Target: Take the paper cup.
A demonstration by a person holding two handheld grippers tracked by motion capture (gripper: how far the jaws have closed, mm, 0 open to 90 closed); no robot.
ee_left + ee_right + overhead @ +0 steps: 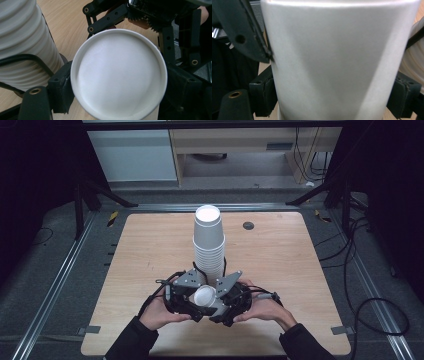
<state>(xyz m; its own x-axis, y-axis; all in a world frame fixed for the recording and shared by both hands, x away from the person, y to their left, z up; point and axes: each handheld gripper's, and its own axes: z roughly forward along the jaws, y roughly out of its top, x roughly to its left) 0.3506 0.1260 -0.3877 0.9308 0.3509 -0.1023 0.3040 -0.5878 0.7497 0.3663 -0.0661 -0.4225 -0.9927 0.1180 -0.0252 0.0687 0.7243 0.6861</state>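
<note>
A tall stack of white paper cups [209, 240] stands at the middle of the wooden table [150, 250]. Just in front of it, a single white cup [205, 296] lies tilted between both grippers. My left gripper [192, 295] is shut on this cup [118, 75], whose round open end faces its camera, with a pad pressing each side of the rim. My right gripper [225, 295] is shut on the cup's side wall [337, 62], a pad on either side. The stack [22, 45] rises close at the left of the left gripper view, and its ribbed rims [414, 57] show at the right edge of the right gripper view.
A small dark round disc [248, 225] sits in the tabletop at the back right. Metal rails [65, 265] run along both sides of the table, with black stand legs and cables [360, 270] on the floor. Bare wood lies left and right of the stack.
</note>
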